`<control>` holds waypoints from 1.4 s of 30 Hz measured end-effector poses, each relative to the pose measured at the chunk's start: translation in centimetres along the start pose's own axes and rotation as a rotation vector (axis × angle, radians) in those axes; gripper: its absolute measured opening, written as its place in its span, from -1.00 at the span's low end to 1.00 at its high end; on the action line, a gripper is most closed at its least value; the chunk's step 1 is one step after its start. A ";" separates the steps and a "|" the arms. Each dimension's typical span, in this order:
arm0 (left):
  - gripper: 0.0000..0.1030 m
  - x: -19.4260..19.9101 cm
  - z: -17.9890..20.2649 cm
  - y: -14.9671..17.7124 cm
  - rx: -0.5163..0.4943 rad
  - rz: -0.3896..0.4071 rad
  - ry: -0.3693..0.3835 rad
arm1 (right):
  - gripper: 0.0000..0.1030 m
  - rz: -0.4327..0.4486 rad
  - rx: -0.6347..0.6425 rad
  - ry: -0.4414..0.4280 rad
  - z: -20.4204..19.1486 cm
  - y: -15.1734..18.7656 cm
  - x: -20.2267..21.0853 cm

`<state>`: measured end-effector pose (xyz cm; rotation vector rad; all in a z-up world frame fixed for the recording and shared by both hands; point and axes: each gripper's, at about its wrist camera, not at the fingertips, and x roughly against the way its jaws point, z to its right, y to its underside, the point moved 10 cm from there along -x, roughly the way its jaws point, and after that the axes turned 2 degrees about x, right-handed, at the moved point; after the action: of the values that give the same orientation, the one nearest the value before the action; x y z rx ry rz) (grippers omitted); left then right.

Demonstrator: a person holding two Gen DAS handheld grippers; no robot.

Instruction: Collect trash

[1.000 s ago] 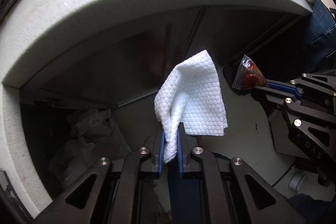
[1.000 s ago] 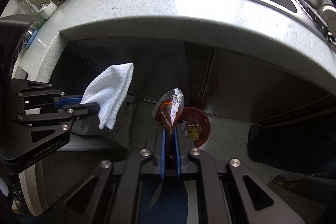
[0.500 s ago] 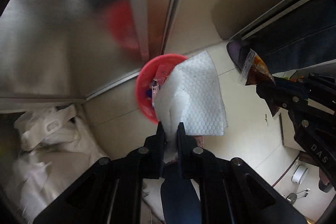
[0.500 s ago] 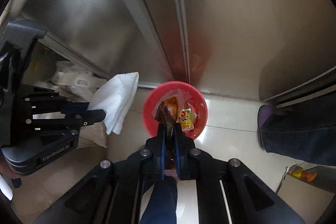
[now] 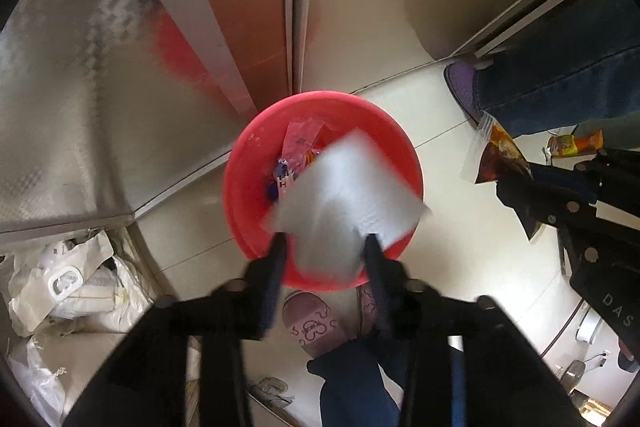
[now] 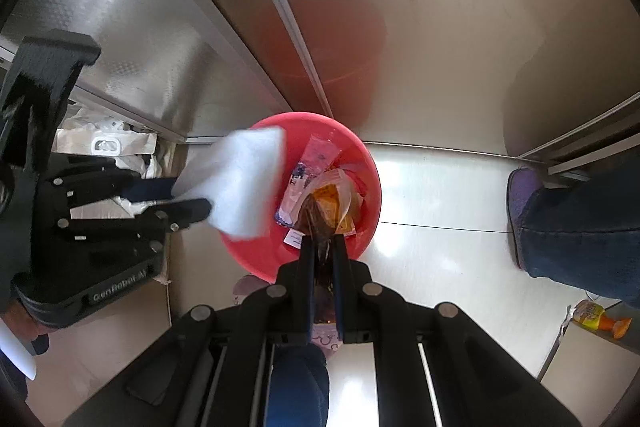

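Two tools: both point down over a red bin (image 5: 244, 187) on a pale tiled floor (image 5: 460, 227), in front of brushed-metal cabinet doors (image 5: 120, 67).

Left tool (image 5: 324, 247): fingers spread, having just been opening; the white paper towel (image 5: 348, 203) sits between them, blurred, and appears to be free of the pads and dropping toward the bin.

Right tool (image 6: 323, 247): fingers pressed together, pinching a clear sauce packet (image 6: 328, 203) with orange-brown contents, its free end hanging over the bin's mouth.

Bin contents: a pink wrapper (image 5: 300, 139) and a few small printed packets lie inside already.

Task status: by the look of it, the drop-off is under way, with the towel released first and the packet not yet let go.

Bystanders: a pink slipper (image 5: 312, 323) just below the bin's near rim; a second person's purple shoe (image 6: 524, 199) and jeans off to the right; an orange bottle (image 6: 600, 319) lying on the floor, well apart from the bin.

Risk, towel: light and broad, it overlaps the bin's near rim in the left wrist view and could drape over the edge or slide out onto the slipper.

Risk, packet: greasy film may cling to a pad when the fingers part, or swing wide and land on the tiles.

Risk, clutter: white plastic bags (image 5: 72, 287) lie under the left cabinet, near enough to catch a stray piece.
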<state>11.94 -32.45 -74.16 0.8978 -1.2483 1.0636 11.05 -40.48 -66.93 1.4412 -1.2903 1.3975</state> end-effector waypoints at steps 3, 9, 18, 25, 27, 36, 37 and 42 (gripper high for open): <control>-0.20 -0.2 -0.4 -0.3 -0.026 -0.008 -0.005 | -0.87 -0.004 0.001 0.006 0.5 0.3 0.2; -0.01 1.2 -1.2 -0.8 0.004 0.003 -0.002 | -0.87 -0.007 0.017 0.006 0.8 0.3 1.7; 0.63 3.0 -5.0 -1.0 0.065 0.043 -0.064 | -0.87 0.007 0.052 -0.011 -1.4 -1.6 1.4; 0.75 2.8 -8.0 -0.6 0.114 0.082 -0.080 | -0.87 -0.022 0.090 -0.030 -3.2 -1.8 -0.9; 0.76 2.4 -8.6 -0.3 0.123 0.070 -0.086 | -0.87 -0.032 0.096 -0.032 -3.4 -1.6 -1.3; 0.79 1.9 -9.5 0.2 0.150 0.060 -0.106 | -0.44 -0.078 0.084 0.007 -3.9 -1.2 -2.4; 0.79 2.0 -9.6 0.2 0.151 0.061 -0.110 | -0.17 -0.081 0.082 0.011 -3.8 -1.2 -2.4; 0.79 4.4 -9.3 0.8 0.181 0.077 -0.103 | 0.39 -0.067 0.099 0.037 -4.3 -1.5 -0.1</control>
<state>13.81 -22.81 -71.02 1.0606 -1.2954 1.2190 11.43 -35.97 -66.28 1.5033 -1.1535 1.4542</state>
